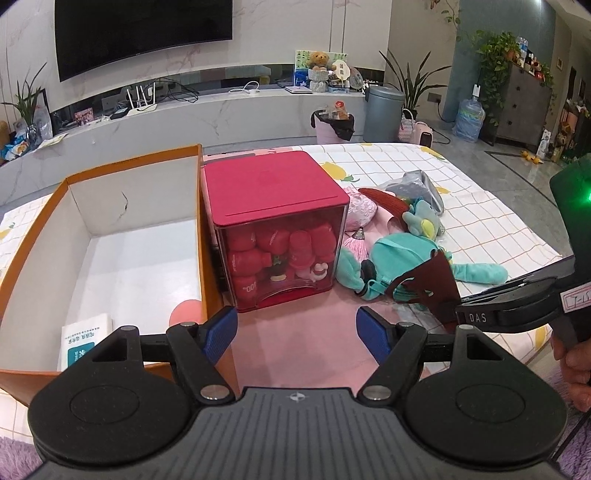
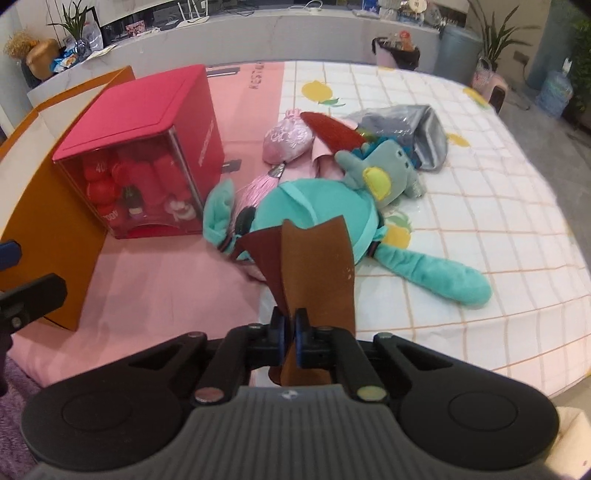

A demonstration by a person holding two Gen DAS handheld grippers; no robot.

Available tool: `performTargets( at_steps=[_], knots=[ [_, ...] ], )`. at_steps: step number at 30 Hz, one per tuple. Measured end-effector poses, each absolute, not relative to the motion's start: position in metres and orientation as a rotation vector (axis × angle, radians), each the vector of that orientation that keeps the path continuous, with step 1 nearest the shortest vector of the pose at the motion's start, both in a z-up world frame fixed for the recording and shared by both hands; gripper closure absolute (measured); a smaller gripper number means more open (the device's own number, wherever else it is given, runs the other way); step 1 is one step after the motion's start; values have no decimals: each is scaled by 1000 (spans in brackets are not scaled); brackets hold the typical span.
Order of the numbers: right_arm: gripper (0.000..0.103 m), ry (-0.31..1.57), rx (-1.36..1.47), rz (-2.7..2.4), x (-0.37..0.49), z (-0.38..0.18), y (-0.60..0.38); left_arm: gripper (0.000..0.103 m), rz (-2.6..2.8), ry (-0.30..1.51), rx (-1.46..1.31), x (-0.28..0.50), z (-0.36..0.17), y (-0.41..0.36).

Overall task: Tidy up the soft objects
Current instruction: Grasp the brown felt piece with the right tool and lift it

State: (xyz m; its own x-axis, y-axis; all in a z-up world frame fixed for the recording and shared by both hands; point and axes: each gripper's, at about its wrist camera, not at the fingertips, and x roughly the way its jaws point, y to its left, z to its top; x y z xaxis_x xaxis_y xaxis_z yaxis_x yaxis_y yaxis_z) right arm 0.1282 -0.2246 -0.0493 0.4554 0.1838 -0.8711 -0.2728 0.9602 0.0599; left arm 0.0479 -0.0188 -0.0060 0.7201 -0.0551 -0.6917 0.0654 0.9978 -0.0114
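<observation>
A living room with a dark TV [image 1: 144, 33] on a marble wall [image 1: 295, 33]. Below the TV runs a long pale console [image 1: 207, 114]. Right of the TV stand a grey bin [image 1: 384, 110], a plant [image 1: 413, 85] and a grey cabinet [image 1: 524, 103] on glossy grey floor [image 1: 517, 173].

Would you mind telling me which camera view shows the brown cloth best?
The right wrist view: the brown cloth fills the centre, clamped in the right gripper, jaws closed on it. The left wrist view catches only a dark piece of it at the right edge, beside the teal plush.
</observation>
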Motion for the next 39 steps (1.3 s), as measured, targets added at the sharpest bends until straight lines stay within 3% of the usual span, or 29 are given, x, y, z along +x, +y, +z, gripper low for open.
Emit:
performTargets(
  at_steps=[2,4,7,8,14,26,28,32,35,36,39],
  knots=[
    [82,1087,-112,260,133,-56,-224,17,-65,764,20,48,-7,-20],
    [24,1101,-164,181,136,-61,-221,17,-65,765,21,48,-7,-20],
    [3,1082,-171,129,143,-62,-224,17,-69,767,25,47,-7,-21],
    [2,1093,-162,126,145,-64,-226,17,-70,767,27,47,-7,-21],
    [2,1244,-132,64,172,-91,-235,17,-87,772,35,46,-8,-23],
    [5,1205,-139,159,174,-93,-226,17,-114,818,3,46,-15,-21],
    [20,1193,-118,190,173,-91,-227,17,-111,819,5,46,-15,-21],
    [40,1161,-122,234,166,-86,-225,17,-109,819,13,46,-16,-22],
    [66,1150,-117,237,163,-82,-225,17,-106,820,19,46,-16,-23],
    [80,1149,-115,234,162,-81,-225,17,-105,819,23,45,-17,-23],
    [89,1140,-128,235,154,-78,-224,17,-103,817,30,45,-18,-23]
  ],
)
